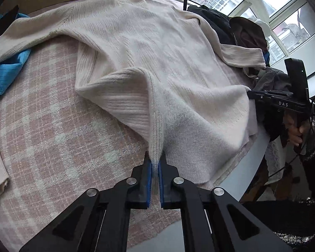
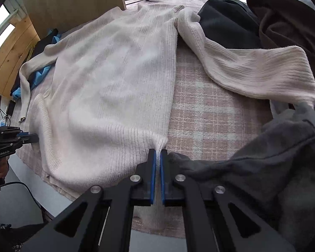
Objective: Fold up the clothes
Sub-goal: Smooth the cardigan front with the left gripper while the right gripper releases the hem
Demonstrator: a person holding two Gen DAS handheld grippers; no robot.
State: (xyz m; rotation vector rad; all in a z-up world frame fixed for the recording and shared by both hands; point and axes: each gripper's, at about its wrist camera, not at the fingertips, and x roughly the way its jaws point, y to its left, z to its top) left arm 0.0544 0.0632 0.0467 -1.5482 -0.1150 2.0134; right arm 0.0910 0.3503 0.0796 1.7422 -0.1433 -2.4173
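Clearly both claws, left claw (image 1: 155,159) and right claw (image 2: 158,156), pinch the sweater's (image 1: 149,48) hem.

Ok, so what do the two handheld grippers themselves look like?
Both the left gripper and the right gripper are black, with angular linkage arms, silver pivot bolts and blue finger pads. The right one bears white DAS lettering and a trailing black cable.

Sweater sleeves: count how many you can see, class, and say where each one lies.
2. One sleeve stretches right toward the dark clothes pile; the other sleeve runs left over the blue garment.
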